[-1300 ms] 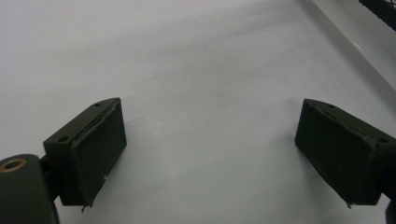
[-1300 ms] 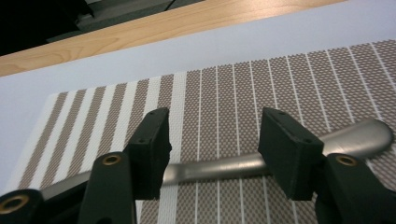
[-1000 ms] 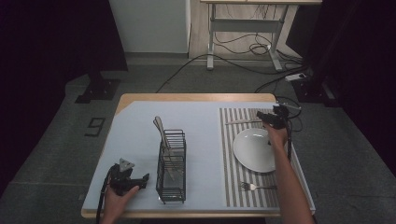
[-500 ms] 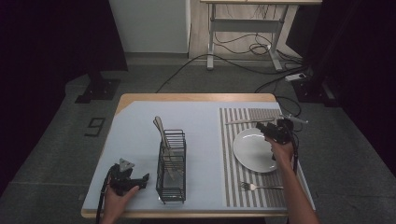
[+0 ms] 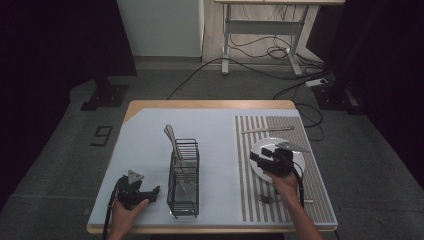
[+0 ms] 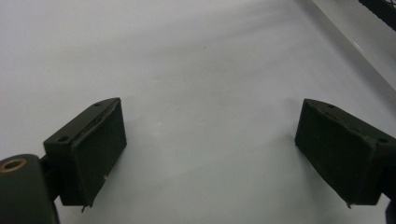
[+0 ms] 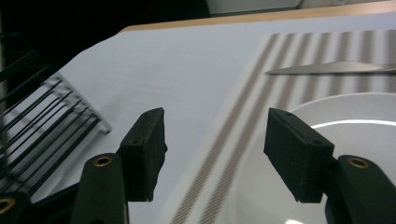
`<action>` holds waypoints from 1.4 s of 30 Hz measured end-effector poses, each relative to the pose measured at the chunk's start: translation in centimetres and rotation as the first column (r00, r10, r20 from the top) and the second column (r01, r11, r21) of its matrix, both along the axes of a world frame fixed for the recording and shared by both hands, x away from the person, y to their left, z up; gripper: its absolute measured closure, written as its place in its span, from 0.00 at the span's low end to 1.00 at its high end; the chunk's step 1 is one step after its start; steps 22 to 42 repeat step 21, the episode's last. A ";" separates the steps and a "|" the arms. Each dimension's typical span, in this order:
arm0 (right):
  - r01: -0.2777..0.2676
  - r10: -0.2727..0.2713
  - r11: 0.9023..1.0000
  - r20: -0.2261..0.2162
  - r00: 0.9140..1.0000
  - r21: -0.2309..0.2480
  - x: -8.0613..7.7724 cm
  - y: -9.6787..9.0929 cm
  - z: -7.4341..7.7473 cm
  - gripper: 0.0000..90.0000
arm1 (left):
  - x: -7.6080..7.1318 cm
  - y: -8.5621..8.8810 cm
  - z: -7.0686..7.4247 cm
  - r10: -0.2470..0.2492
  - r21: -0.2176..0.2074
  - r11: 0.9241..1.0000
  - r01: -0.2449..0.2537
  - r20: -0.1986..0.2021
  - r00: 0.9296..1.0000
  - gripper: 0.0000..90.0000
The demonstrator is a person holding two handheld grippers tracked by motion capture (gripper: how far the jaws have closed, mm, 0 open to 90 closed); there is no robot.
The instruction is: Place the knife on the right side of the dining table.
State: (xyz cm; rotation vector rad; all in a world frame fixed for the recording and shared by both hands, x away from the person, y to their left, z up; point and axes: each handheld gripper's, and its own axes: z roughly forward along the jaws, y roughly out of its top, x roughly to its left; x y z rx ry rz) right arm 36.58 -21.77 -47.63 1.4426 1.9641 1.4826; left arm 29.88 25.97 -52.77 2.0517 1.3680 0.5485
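A black wire cutlery rack [image 5: 183, 180] stands mid-table with a pale utensil [image 5: 171, 136] leaning out of it. On the striped placemat [image 5: 252, 190] lie a white plate [image 5: 300, 162], a knife [image 5: 267, 130] beyond it and a fork [image 5: 280, 200] in front of it. My right gripper [image 5: 255, 159] hovers open over the plate's left edge and points left toward the rack. In the right gripper view its jaws [image 7: 212, 154] are apart and hold nothing, with the plate [image 7: 359, 140], the knife [image 7: 336, 68] and the rack [image 7: 37, 126] ahead. My left gripper [image 5: 152, 194] rests open on the mat, left of the rack.
In the left gripper view the open gripper [image 6: 210, 149] faces the bare blue-grey mat [image 6: 196, 70], with the rack's base [image 6: 378, 9] at the top right corner. The wooden table edge [image 5: 210, 104] runs along the far side. Cables and desk legs [image 5: 260, 50] lie on the floor beyond.
My right gripper has come back from beside the knife, toward the person and leftward over the plate, turning toward the rack. The knife stays on the placemat. The left gripper has not moved.
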 end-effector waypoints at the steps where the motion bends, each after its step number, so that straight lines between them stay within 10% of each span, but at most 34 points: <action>1: -0.021 0.021 1.000 0.003 1.000 -0.002 -0.5 0.7 -0.1 0.42 | 0.0 0.0 0.0 0.000 0.000 1.000 0.000 0.000 1.000 0.09; 10: -0.113 0.113 0.992 -0.016 0.994 -0.048 -2.3 4.5 -1.8 0.42 | 0.0 0.0 0.0 0.000 0.001 1.000 0.000 0.001 1.000 0.09; 42: -0.096 0.096 0.994 -0.001 0.995 -0.049 -2.6 4.9 -1.8 0.39 | 0.0 0.0 0.0 0.000 0.001 1.000 0.000 0.000 1.000 0.09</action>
